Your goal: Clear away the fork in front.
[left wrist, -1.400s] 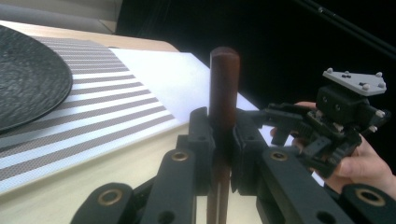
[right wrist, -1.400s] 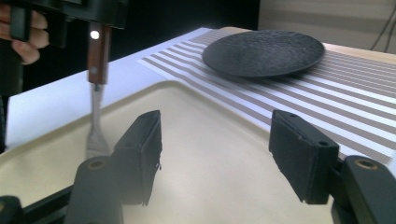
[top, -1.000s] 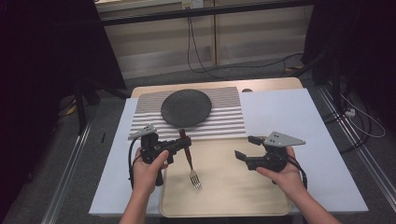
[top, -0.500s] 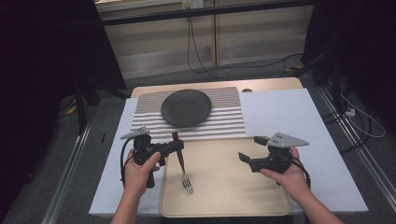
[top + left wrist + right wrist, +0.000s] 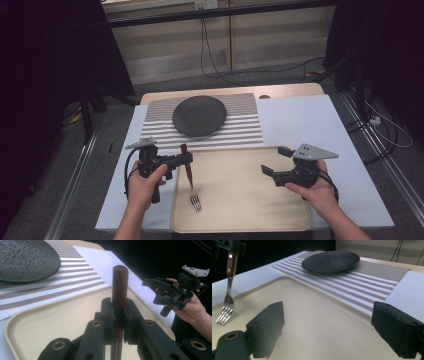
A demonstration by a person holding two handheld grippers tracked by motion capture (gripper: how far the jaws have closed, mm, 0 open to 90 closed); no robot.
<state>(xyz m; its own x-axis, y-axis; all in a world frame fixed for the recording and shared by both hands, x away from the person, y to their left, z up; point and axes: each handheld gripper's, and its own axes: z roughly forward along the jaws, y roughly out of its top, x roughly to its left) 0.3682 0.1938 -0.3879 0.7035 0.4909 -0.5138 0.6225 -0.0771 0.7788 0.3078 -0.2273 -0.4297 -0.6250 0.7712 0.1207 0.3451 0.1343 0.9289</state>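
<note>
A fork with a brown wooden handle hangs tines down over the left part of a beige tray. My left gripper is shut on the handle, which sticks up between the jaws. In the right gripper view the fork dangles with its tines just above the tray floor. My right gripper is held over the tray's right side, open and holding nothing. In the left gripper view the right gripper sits off to the right.
A black plate rests on a striped placemat just behind the tray. A white sheet covers the tabletop. Dark floor, rails and cables surround the table.
My left gripper has drifted slightly left and toward the person with the fork, whose tines now sit nearer the tray's front. The right gripper has hardly moved.
</note>
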